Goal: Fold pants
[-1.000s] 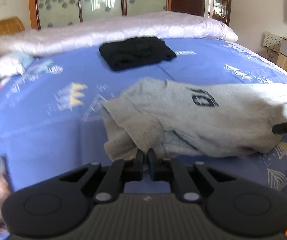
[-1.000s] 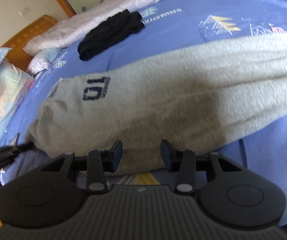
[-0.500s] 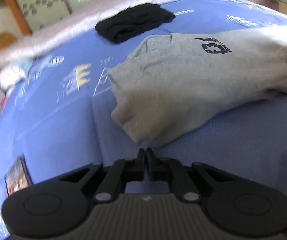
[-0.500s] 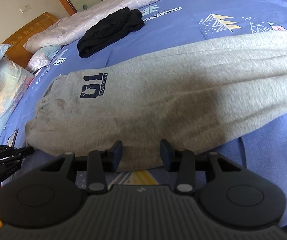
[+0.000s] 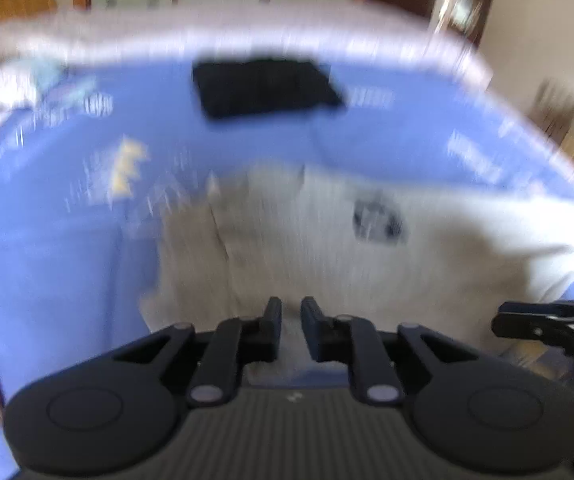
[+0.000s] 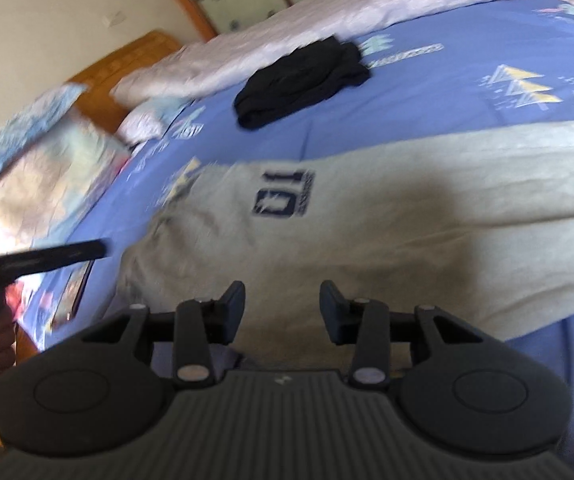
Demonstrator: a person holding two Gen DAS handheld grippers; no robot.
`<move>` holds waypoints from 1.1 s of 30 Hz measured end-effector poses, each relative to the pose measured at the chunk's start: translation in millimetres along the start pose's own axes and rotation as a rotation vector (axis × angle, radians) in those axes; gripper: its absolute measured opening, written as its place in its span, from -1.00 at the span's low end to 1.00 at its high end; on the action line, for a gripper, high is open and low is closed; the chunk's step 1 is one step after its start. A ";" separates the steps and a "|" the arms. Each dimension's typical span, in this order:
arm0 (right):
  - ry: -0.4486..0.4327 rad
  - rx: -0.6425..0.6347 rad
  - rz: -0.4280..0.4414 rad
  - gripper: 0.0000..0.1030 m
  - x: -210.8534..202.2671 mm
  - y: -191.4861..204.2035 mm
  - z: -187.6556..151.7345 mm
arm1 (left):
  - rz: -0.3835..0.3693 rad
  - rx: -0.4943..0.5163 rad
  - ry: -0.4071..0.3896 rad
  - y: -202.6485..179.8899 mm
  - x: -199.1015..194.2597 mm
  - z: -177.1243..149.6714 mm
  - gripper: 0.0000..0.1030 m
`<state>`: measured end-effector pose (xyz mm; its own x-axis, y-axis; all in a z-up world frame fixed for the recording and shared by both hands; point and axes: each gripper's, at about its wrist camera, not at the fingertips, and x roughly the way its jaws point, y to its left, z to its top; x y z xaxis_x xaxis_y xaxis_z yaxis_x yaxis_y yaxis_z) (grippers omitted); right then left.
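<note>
Grey pants flat on bed, left gripper just cracking open, right gripper open, both empty: risk of pinching one layer only, skewing fold.

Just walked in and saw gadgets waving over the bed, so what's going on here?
A person is folding grey pants on the blue bedsheet, a gripper in each hand. The left gripper has just been opening, with nothing between its jaws. The right gripper is open above the pants' near edge, gripping nothing. A folded black garment lies farther back.
</note>
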<state>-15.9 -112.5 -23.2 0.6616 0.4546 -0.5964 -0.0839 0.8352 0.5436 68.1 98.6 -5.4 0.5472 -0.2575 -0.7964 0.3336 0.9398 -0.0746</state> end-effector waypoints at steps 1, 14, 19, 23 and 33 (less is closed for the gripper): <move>0.043 -0.002 -0.014 -0.15 8.1 -0.3 -4.4 | 0.034 -0.003 0.051 -4.3 13.3 -5.3 -0.72; -0.024 0.042 -0.026 -0.17 -37.8 -22.1 -14.3 | 0.189 -0.147 0.115 -12.5 -19.8 -35.3 -0.33; -0.064 0.167 -0.070 -0.17 -74.6 -58.1 -25.6 | 0.192 -0.141 0.107 -35.8 -28.4 -39.5 -0.31; -0.122 0.247 -0.113 -0.15 -103.3 -81.4 -34.4 | 0.192 -0.099 0.095 -61.2 -32.8 -39.4 -0.19; -0.151 0.373 -0.130 -0.14 -117.4 -115.8 -49.5 | 0.214 -0.024 0.103 -104.4 -28.3 -39.1 -0.14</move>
<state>-120.7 -247.3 -45.3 0.7531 0.2789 -0.5959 0.2646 0.7009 0.6623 -12.2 16.6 1.4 0.5214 -0.0290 -0.8528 0.1994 0.9759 0.0887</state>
